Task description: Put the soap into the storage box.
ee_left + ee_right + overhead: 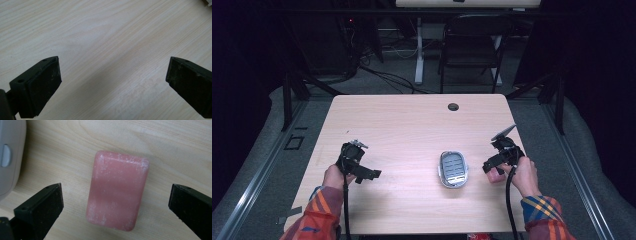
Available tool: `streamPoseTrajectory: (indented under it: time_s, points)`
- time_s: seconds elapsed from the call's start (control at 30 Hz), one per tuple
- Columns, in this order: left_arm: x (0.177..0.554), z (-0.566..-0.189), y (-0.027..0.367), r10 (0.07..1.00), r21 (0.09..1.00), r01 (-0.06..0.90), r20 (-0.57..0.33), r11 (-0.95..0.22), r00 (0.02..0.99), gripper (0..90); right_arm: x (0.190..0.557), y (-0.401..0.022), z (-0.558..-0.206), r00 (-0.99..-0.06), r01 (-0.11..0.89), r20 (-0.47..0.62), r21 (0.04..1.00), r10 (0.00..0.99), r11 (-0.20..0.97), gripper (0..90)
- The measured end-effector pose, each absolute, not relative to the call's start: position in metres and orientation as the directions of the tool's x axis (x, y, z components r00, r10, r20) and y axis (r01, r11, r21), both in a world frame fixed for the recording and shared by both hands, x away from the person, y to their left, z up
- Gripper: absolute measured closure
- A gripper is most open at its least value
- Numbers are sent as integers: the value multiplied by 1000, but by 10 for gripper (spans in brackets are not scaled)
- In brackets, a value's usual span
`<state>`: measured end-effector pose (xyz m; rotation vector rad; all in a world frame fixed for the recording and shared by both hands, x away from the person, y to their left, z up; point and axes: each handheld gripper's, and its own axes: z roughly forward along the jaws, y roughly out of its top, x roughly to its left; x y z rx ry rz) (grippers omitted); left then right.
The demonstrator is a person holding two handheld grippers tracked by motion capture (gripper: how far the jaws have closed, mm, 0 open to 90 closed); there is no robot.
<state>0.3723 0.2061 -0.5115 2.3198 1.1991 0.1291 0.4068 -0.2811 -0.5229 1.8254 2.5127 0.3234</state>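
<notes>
On the counter (pixel 402 125), a grey soap dish (pixel 453 169) is seen mid-front, cut off in the right gripper view. Just right of it, a pink soap bar (pixel 117 191) lies flat between the released fingers of the right gripper (pixel 115 202), mostly hidden in the high view. The left gripper (pixel 113 77) is held spread over bare wood.

The left gripper (pixel 371 175) is held low at the person's left, jaws spread wide and pointing inward; the right gripper (pixel 488 167) sits at the right, jaws likewise wide apart, angled down, both hands gripping from behind
</notes>
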Motion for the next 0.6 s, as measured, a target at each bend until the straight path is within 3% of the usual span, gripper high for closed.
streamPoseTrajectory:
  time_s: [0.6]
  points:
    - [373, -512, 206, 782, 483, 735, -150, -476, 605, 0, 415, -275, -540, -265, 963, 72, 77, 961, 260, 218]
